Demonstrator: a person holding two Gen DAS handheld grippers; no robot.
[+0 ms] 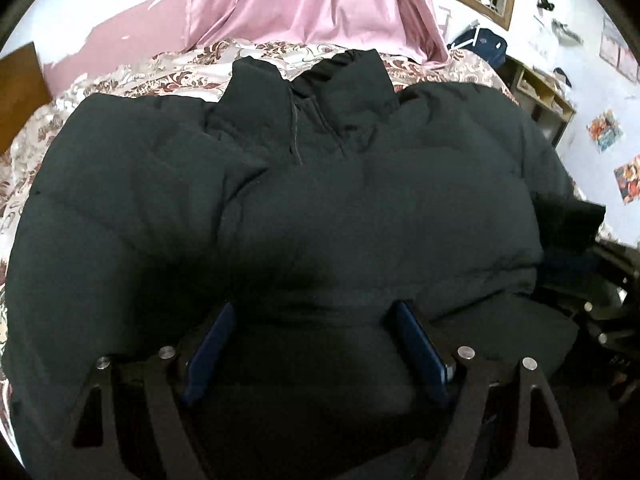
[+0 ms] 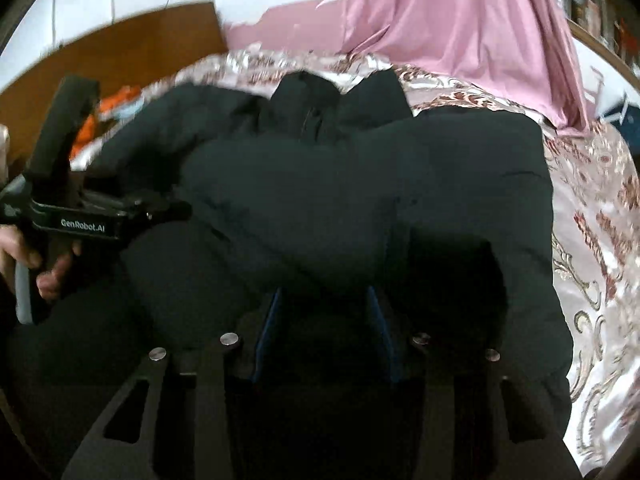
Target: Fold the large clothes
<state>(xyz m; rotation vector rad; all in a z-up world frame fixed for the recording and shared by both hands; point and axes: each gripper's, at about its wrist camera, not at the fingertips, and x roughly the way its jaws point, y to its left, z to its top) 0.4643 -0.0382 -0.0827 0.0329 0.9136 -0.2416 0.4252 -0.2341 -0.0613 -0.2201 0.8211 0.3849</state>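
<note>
A large black puffer jacket (image 1: 320, 184) lies spread on a bed, collar at the far side, and fills both views (image 2: 340, 184). My left gripper (image 1: 316, 316) is over the jacket's near hem with its blue-padded fingers wide apart and a thick bulge of jacket fabric between them. My right gripper (image 2: 324, 300) is over the near right part of the jacket, fingers closer together with a fold of fabric between them. The left gripper's body (image 2: 80, 216) with the hand on it shows at the left of the right wrist view.
A floral bedspread (image 2: 592, 240) covers the bed. A pink satin cloth (image 1: 312, 4) hangs behind the bed. A wooden headboard (image 2: 120, 52) is at the left. Shelves (image 1: 544, 92) and posters line the wall at the right. Orange items (image 2: 120, 100) lie beyond the jacket.
</note>
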